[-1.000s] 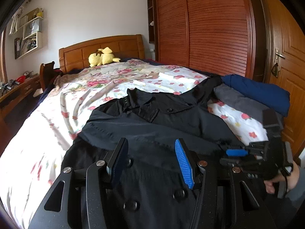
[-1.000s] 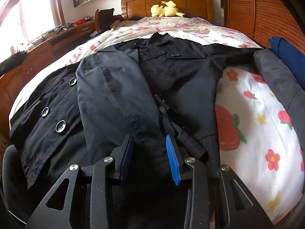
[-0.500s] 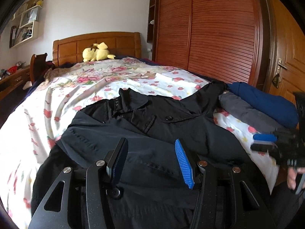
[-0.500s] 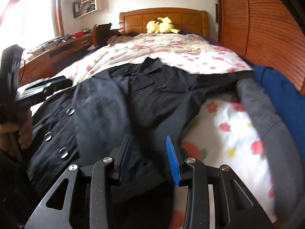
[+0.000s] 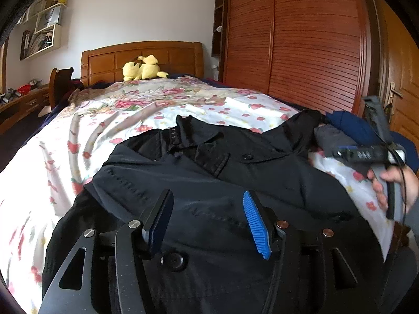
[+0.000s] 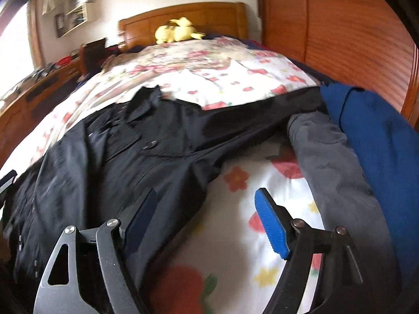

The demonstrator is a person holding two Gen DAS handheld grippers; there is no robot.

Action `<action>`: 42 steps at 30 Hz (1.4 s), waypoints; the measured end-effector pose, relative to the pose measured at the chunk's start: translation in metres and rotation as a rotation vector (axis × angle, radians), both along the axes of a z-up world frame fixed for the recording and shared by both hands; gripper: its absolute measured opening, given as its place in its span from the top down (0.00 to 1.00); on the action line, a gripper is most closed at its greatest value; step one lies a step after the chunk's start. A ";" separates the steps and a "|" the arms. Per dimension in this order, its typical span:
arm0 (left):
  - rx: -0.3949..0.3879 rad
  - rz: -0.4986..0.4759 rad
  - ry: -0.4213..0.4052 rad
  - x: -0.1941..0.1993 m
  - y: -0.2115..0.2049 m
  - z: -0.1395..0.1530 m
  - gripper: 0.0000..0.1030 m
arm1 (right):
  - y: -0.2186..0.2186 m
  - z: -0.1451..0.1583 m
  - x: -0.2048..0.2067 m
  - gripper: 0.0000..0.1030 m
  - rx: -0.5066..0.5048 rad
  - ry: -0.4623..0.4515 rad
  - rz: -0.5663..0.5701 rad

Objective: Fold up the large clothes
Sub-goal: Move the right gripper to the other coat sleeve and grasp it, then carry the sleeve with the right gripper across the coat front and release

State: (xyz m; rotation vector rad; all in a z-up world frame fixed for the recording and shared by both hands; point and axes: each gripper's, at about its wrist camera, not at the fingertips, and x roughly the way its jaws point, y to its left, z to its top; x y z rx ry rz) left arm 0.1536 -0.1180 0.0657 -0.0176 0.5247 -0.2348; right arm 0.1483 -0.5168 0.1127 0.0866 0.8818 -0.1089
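A large black coat lies face up on the floral bedspread, one sleeve folded across its chest. My left gripper is open and empty just above the coat's front, near a button. My right gripper is open and empty, above the coat's right edge and the bedspread. It also shows in the left wrist view, held by a hand at the right. The coat's other sleeve stretches to the right.
A grey garment and a blue garment lie at the bed's right edge. A yellow plush toy sits by the wooden headboard. A wooden wardrobe stands on the right, a desk on the left.
My right gripper has opened wider, let go of the folded sleeve and moved right over the coat's edge. My left gripper has lifted slightly and stayed open.
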 end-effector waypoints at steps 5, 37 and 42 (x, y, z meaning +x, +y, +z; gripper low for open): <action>0.001 0.008 -0.012 -0.003 0.001 0.001 0.39 | -0.017 -0.012 0.037 0.24 -0.012 0.039 -0.047; -0.020 -0.001 0.005 0.001 0.003 -0.002 0.34 | 0.104 0.015 0.058 0.93 -0.079 0.109 0.289; -0.021 -0.004 0.005 -0.001 0.003 -0.003 0.33 | 0.094 0.029 0.051 0.82 -0.120 0.076 0.256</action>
